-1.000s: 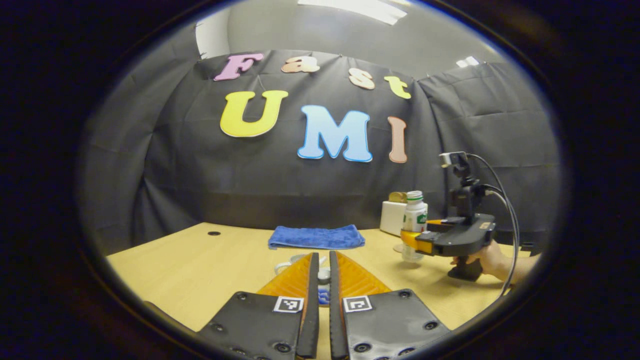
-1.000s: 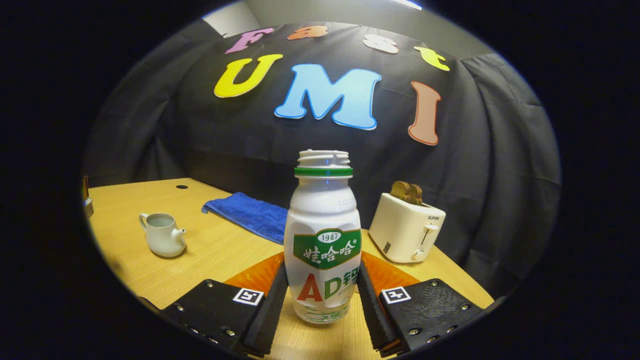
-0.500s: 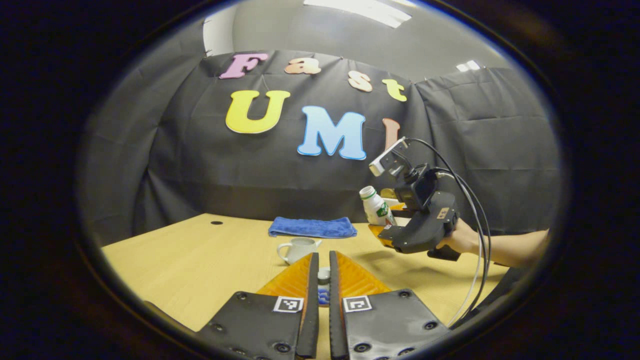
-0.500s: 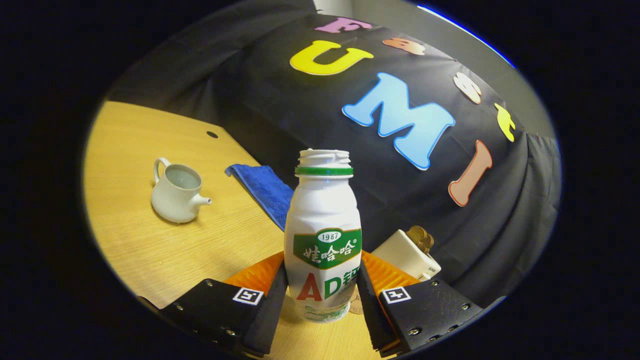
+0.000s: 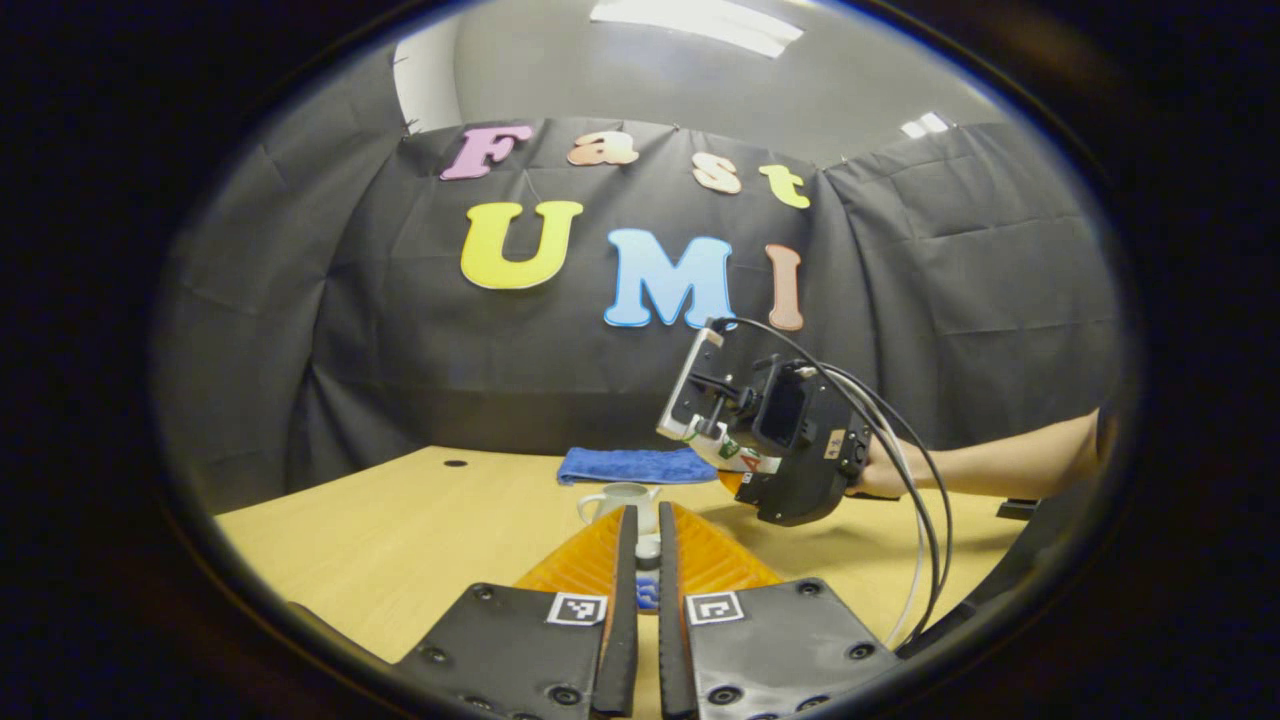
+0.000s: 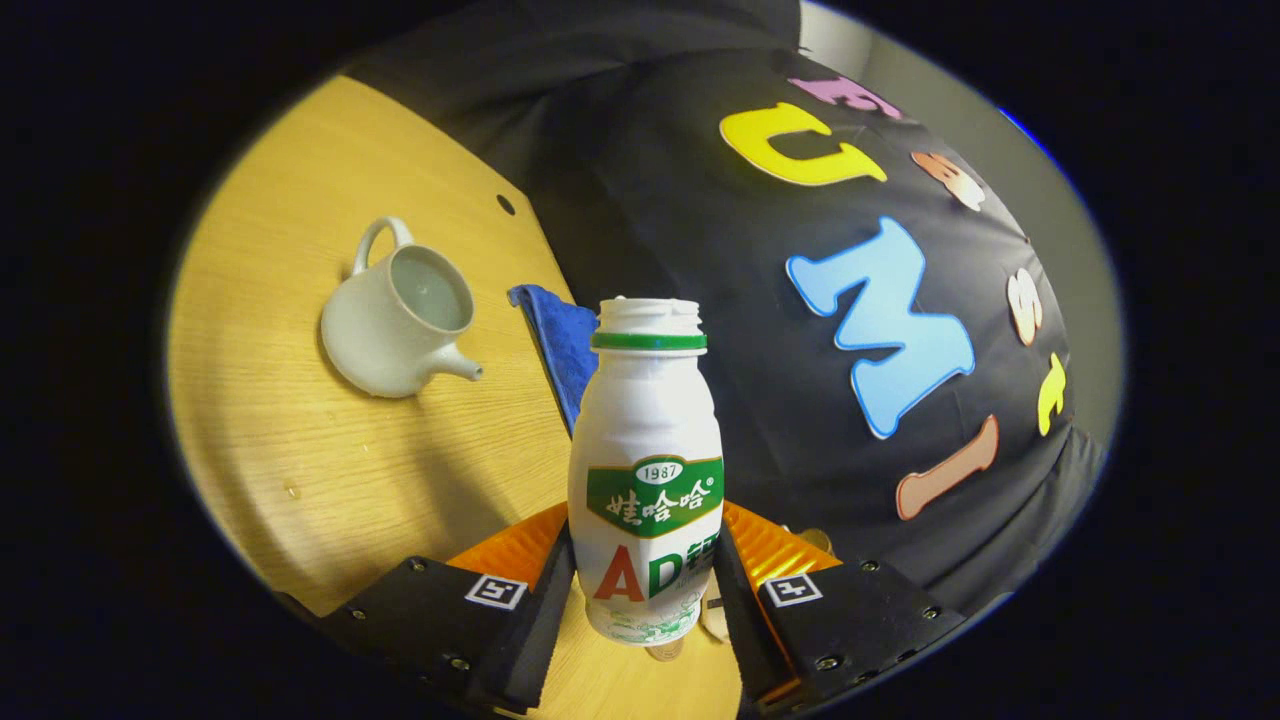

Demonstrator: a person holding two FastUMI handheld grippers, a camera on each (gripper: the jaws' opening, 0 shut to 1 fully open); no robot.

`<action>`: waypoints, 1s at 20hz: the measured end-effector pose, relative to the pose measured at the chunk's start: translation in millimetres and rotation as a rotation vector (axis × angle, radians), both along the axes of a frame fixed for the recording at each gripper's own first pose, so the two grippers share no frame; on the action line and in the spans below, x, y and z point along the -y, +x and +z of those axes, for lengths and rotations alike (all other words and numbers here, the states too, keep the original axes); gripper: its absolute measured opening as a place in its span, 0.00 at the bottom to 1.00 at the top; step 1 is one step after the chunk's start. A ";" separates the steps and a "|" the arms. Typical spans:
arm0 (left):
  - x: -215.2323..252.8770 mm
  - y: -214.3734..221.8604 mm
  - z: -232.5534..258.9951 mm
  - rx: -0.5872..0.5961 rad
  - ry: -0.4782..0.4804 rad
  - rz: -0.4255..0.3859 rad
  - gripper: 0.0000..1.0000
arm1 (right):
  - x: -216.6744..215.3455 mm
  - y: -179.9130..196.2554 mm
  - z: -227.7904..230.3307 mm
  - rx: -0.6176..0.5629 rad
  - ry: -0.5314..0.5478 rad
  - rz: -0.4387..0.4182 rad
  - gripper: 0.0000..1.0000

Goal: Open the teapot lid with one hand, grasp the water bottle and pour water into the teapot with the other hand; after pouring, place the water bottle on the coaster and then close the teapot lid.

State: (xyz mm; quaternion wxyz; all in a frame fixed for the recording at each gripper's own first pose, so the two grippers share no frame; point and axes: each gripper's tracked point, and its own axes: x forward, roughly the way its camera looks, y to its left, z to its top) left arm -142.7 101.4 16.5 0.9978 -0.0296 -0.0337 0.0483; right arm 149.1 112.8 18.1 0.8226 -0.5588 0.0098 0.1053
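Up close in the right gripper view, we see the right gripper (image 6: 645, 590) clamped on the water bottle (image 6: 646, 470): both fingers (image 6: 548, 610) press against the lower body of the bottle, one on each side, with the uncapped neck pointing away from the camera. Beyond it the teapot (image 6: 400, 315) stands on the tabletop (image 6: 300, 450) with no lid on, its mouth showing water inside, its spout pointing toward the bottle's side and its handle on the far side. Just past the teapot lies a blue towel (image 6: 555, 335), partly hidden behind the bottle's neck.

From the left gripper view, we see the left gripper (image 5: 640, 600) low over the tabletop (image 5: 400, 520), its fingers (image 5: 622, 600) nearly together around a small pale object, the teapot lid (image 5: 648, 547). The teapot (image 5: 620, 497) sits straight ahead of the fingertips. Above and to its right hangs the right gripper (image 5: 770, 440), held by a hand (image 5: 880, 478), with the water bottle (image 5: 735, 455) tilted toward the teapot. The blue towel (image 5: 635, 465) lies behind, near the booth wall.
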 end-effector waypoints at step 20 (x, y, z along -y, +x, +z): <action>-24.1 -3.5 -9.2 -0.008 -0.011 0.039 0.19 | -29.4 2.5 0.3 0.210 -0.495 0.071 0.71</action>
